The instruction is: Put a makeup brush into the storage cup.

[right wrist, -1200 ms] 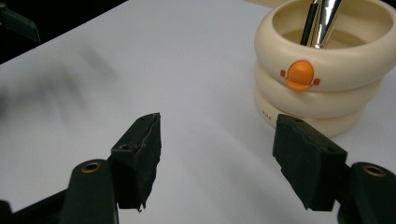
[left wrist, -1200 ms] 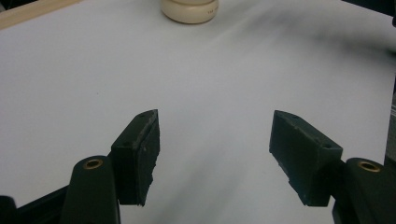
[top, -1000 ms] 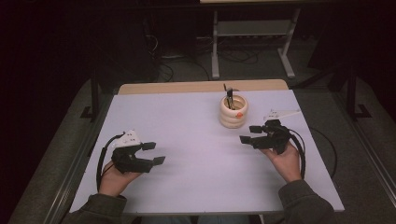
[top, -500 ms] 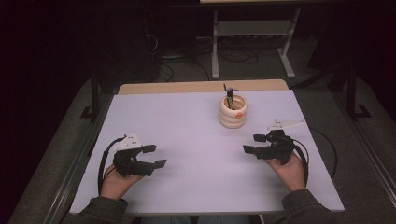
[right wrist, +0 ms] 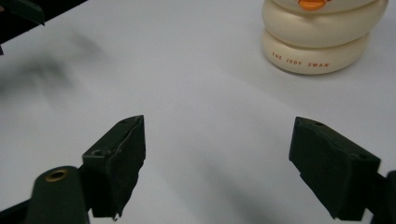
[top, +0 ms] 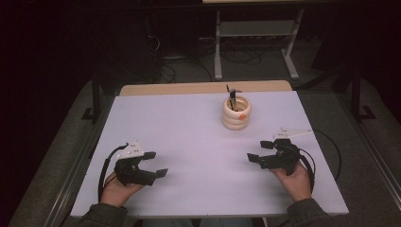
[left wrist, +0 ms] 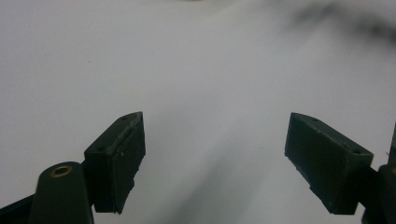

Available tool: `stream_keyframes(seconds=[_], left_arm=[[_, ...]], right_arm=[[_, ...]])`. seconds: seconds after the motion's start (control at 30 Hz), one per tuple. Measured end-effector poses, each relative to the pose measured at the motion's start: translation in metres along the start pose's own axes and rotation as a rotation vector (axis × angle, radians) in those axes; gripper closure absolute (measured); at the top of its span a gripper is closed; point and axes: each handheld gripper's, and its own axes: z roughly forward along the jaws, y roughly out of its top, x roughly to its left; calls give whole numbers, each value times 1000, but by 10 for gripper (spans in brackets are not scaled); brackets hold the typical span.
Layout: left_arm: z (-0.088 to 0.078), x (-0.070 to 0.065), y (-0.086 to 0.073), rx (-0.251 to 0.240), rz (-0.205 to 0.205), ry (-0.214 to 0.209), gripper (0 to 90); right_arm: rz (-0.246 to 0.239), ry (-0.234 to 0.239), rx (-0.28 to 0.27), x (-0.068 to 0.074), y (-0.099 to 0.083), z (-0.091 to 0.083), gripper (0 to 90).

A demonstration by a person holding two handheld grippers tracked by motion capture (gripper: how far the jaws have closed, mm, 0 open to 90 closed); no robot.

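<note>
A: How far along am I?

B: Both my grippers, left gripper and right gripper, have just opened wide, empty. The cream ringed ceramic holder with dark tools stands upper centre on the white worktop; seemingly done.

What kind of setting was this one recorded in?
Probably a lab or workshop recording bay: a white-topped table in a dark room, loose cables on the floor behind it, a metal stand, and a cream ringed holder as the lone prop.
</note>
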Motion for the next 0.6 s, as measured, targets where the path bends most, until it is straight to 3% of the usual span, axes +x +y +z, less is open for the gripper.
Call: stream_keyframes(seconds=[0.3,0.6], left_arm=[[-6,1,-7,-28,-21,5,186],[-6,1,-14,-27,-18,4,191]], right_arm=[[-13,-21,-11,4,-7,-6,162],[25,-32,-9,0,-16,-7,151]])
